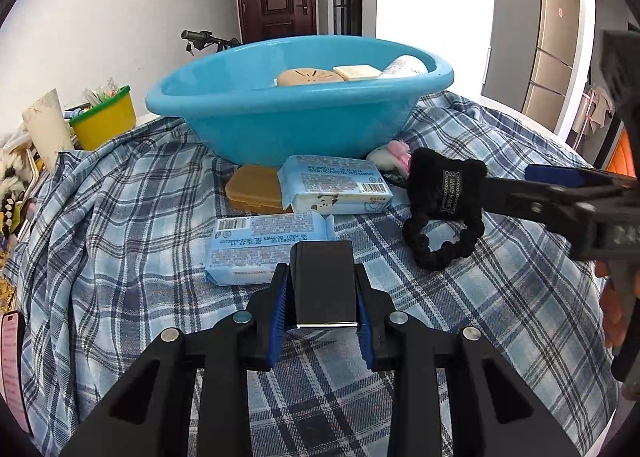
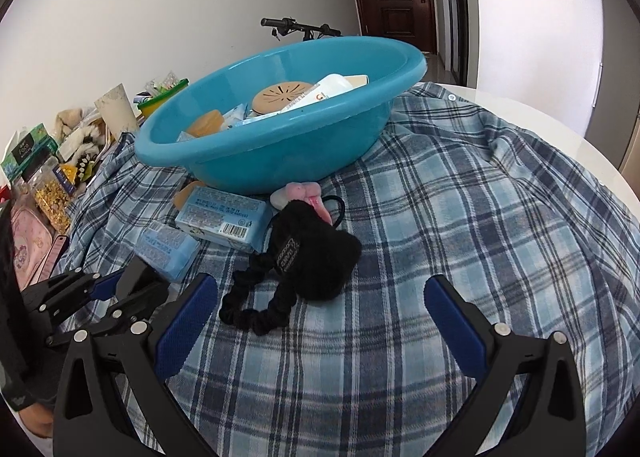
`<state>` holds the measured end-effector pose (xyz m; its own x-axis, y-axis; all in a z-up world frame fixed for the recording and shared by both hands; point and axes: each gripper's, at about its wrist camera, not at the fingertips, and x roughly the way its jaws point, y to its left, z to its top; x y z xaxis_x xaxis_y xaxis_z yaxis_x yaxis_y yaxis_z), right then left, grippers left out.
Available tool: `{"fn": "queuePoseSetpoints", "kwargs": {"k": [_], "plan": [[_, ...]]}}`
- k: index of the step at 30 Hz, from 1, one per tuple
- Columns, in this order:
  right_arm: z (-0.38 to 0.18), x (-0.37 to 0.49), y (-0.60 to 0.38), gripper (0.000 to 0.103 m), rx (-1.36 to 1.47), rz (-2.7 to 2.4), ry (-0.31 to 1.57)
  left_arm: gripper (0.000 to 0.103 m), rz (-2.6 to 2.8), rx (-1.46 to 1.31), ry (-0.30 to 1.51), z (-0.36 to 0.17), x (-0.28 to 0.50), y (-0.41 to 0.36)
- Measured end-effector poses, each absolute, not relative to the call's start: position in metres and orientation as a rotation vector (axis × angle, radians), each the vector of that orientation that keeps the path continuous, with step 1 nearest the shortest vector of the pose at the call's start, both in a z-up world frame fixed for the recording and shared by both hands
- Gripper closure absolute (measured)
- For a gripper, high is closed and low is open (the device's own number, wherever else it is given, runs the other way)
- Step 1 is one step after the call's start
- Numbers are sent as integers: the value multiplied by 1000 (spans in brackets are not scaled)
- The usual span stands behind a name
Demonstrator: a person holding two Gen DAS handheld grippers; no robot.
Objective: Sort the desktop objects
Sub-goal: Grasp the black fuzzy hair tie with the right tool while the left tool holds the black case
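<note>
My left gripper (image 1: 322, 293) is shut on a small black box (image 1: 323, 289), held just above the plaid cloth in front of two blue tissue packs (image 1: 268, 253) (image 1: 334, 185). It also shows in the right wrist view (image 2: 132, 285) at lower left. My right gripper (image 2: 320, 309) is open and empty, its jaws either side of a black fuzzy hair scrunchie (image 2: 304, 261) that lies on the cloth. The scrunchie also shows in the left wrist view (image 1: 444, 209). A blue basin (image 1: 300, 113) (image 2: 280, 137) behind holds a round tan disc, a soap bar, a tube and other items.
A tan case (image 1: 254, 189) lies under the far tissue pack. A pink and white hair tie (image 2: 304, 195) lies by the basin. A yellow tub (image 1: 106, 121) and assorted clutter (image 2: 48, 177) stand at the left edge. The plaid cloth (image 2: 480, 237) covers a round table.
</note>
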<state>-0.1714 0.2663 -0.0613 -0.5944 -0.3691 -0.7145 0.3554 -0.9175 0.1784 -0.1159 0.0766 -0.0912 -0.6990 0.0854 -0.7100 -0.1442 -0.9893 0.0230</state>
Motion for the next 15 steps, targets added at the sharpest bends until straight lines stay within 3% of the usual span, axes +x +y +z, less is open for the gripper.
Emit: {"fn": "queuePoseSetpoints", "kwargs": {"k": [9,12,15], "plan": [[-80,-197,242,2,1201,-2462,35,71,2784,-1147,101,-90,-114,74],[-83,-198,237,11,1198,-2466,55,71,2783,-1142,97,-89,-114,74],[-88,-199,229,27,1206,-2464,101,71,2780,-1139,96,-89,-114,75]]}}
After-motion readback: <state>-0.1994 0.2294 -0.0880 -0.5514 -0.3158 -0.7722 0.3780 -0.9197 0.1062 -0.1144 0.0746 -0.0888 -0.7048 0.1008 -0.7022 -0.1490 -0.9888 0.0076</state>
